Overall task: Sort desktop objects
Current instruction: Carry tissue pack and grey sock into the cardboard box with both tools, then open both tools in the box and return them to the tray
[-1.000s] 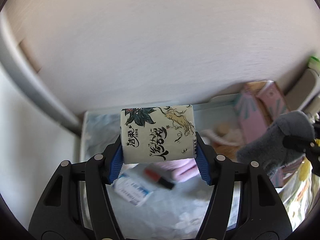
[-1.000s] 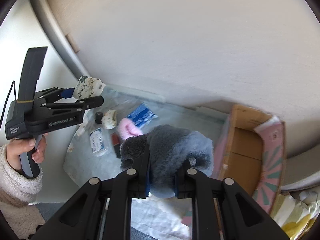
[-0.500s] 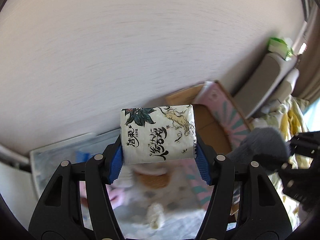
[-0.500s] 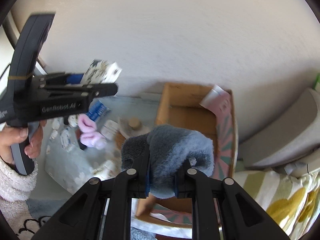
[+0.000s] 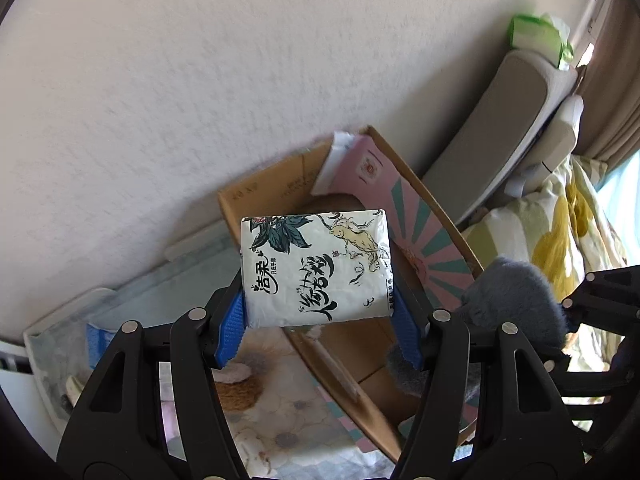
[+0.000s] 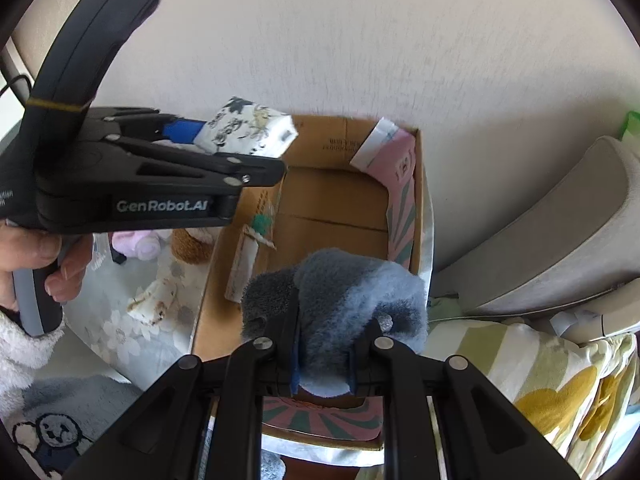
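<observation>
The tissue pack [image 5: 316,268], white with printed leaves and black calligraphy, sits crosswise between the blue pads [image 5: 230,328] of the left gripper [image 5: 320,320], which pinches it by its two short ends so its printed face stays toward the camera. In the right wrist view the pack [image 6: 250,128] hangs above the near-left corner of the open cardboard box [image 6: 320,216]. The right gripper [image 6: 324,364] is pressed nearly together on a fluffy grey-blue plush piece [image 6: 340,300], what exactly I cannot tell, squeezing the soft pile thin at the pads while the rest bulges out ahead, over the box's bare brown floor. Both loads look poised for a drop into the box, which judging from the task serves as the collecting bin; the box stands against the white wall with its pink striped flaps [image 6: 400,200] folded open, so nothing blocks the way in. To the left, on the flowered cloth [image 6: 120,332], more items wait: a pink plush roll [image 6: 140,242], a brown-and-white plush toy [image 6: 192,242] and a small rolled wrapper [image 6: 154,300]. To the right lie a grey cushion [image 6: 560,240] and yellow-patterned bedding [image 6: 540,380].
</observation>
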`<action>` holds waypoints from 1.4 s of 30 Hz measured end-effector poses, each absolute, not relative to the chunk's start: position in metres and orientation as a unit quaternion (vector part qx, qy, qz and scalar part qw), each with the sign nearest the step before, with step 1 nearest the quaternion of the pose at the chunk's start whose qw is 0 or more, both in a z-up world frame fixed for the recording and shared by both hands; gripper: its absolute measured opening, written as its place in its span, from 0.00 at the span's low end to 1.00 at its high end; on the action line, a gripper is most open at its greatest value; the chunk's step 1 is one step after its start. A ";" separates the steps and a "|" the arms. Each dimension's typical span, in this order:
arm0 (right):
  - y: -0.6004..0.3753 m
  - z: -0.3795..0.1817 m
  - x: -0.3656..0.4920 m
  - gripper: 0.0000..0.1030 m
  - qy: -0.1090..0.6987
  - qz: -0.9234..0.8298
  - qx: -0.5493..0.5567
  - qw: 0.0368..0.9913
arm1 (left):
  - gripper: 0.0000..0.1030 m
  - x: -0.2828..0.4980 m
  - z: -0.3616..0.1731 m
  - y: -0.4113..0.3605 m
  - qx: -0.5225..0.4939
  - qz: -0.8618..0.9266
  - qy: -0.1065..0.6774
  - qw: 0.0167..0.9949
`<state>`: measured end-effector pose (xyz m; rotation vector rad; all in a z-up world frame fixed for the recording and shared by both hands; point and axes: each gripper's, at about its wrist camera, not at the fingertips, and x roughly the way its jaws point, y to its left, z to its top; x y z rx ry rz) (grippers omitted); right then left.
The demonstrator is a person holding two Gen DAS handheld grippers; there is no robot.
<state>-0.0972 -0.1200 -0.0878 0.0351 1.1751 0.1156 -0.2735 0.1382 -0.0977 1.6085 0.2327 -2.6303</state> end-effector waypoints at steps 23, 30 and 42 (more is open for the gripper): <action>-0.100 -0.116 -0.078 0.66 0.583 0.116 0.004 0.804 | 0.99 -0.289 -0.110 0.146 0.523 -0.846 0.087 0.053; -0.102 -0.107 -0.080 0.80 0.565 0.110 0.013 0.818 | 1.00 -0.282 -0.096 0.127 0.503 -0.854 0.108 0.078; -0.086 -0.071 -0.082 0.80 0.533 0.099 0.008 0.840 | 1.00 -0.237 -0.079 0.090 0.487 -0.857 0.129 0.114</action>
